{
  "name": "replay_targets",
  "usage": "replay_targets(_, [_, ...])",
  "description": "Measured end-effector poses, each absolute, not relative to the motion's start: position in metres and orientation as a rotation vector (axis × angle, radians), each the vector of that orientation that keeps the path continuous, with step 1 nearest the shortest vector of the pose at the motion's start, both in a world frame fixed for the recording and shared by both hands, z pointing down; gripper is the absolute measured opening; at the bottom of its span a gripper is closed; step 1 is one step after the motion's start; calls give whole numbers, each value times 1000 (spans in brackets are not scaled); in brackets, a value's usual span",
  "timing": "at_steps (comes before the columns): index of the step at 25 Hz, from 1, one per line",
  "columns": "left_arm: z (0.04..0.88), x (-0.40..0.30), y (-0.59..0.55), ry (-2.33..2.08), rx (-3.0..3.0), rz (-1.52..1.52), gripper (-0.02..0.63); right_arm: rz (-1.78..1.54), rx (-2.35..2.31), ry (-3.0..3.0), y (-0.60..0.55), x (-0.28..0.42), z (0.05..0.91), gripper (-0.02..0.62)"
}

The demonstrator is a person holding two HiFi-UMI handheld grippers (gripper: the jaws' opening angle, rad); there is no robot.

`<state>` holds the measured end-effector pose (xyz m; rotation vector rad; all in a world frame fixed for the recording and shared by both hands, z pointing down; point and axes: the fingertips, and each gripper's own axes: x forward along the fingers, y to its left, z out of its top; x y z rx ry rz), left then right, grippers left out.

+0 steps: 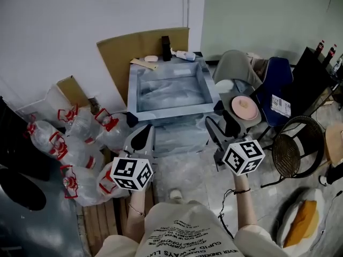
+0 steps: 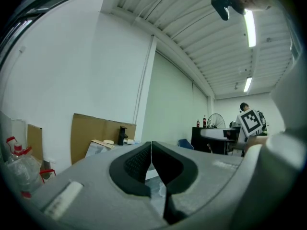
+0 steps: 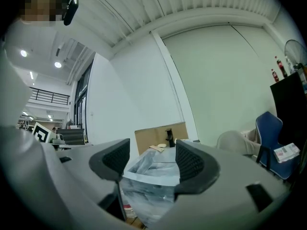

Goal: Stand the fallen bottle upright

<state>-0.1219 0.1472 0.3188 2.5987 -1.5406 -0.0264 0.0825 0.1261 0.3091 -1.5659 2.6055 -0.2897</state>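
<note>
Marker-cubed grippers low in frame, well short of target. Left gripper (image 1: 141, 137) clenched on nothing; right gripper (image 1: 220, 128) spread, empty. Fallen bottle (image 1: 186, 55) seen lying at far edge of plastic-wrapped table (image 1: 209, 92), upper centre. Likely best gripped across body by right jaws, then tipped upright. Black fixture (image 1: 166, 47) just beside bottle to be avoided. Water jugs (image 1: 80, 138) piled at left, chairs (image 1: 278, 90) at right.

A small white-and-pale-blue bottle (image 1: 185, 55) lies on its side on the back ledge of the plastic-wrapped sink (image 1: 133, 90), just right of the black faucet (image 1: 166, 46), near the wall.
</note>
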Motion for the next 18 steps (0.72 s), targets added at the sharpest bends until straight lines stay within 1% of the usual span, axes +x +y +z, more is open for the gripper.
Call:
replay_targets(11, [332, -121, 97, -1504, 2602, 14, 25, -297, -1583, 2598, 74, 85, 318, 282])
replay_targets(18, [343, -123, 50, -1533, 2564, 24, 25, -303, -1589, 2622, 19, 91, 329, 282])
